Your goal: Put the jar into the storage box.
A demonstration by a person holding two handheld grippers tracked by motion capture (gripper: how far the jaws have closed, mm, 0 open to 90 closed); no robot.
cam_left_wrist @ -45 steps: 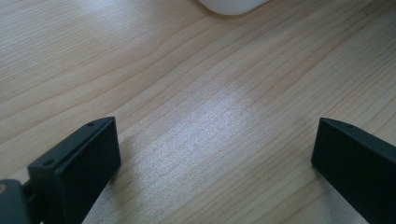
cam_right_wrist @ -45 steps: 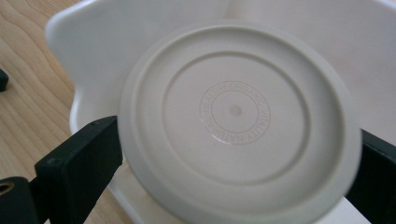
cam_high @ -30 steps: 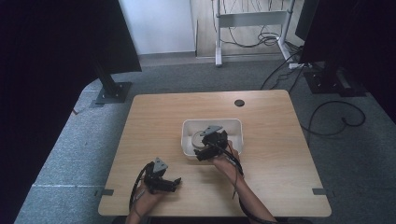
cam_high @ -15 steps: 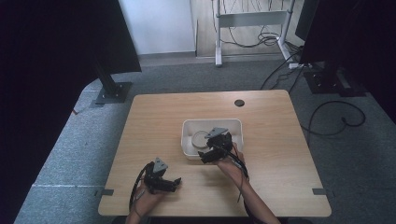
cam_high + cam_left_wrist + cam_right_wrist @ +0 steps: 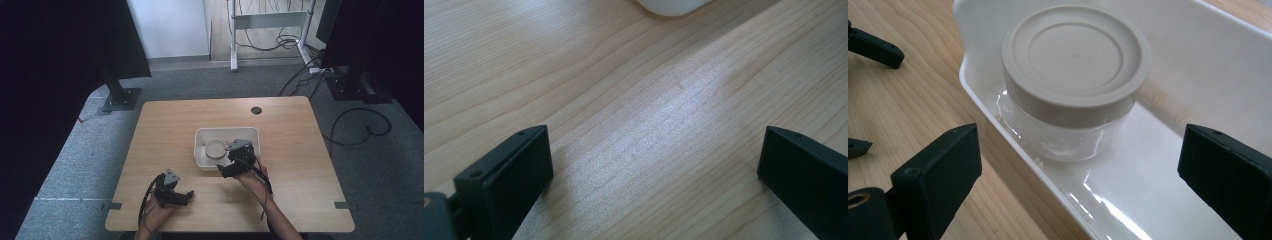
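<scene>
I was guiding the right gripper [image 5: 227, 169] toward a squat clear plastic jar with a round beige screw lid [image 5: 1075, 75], which stood inside the shallow white rectangular plastic tray [image 5: 1193, 65] near the middle of the pale wooden table [image 5: 300, 150], at the tray's nine o'clock end in the high view. In the right gripper view its jaws were spread wide and held nothing, with the jar at twelve o'clock between them and the tray's near wall still in the way. To do this well, I judged I should clear that wall, centre the jar between the jaws, and close on the clear body below the lid. The left gripper [image 5: 184, 196] rested low on the table at about seven o'clock from the tray, jaws released over bare wood. Compared with a second earlier, the right gripper had drawn back slightly toward six o'clock, uncovering the jar; the left had barely moved.
</scene>
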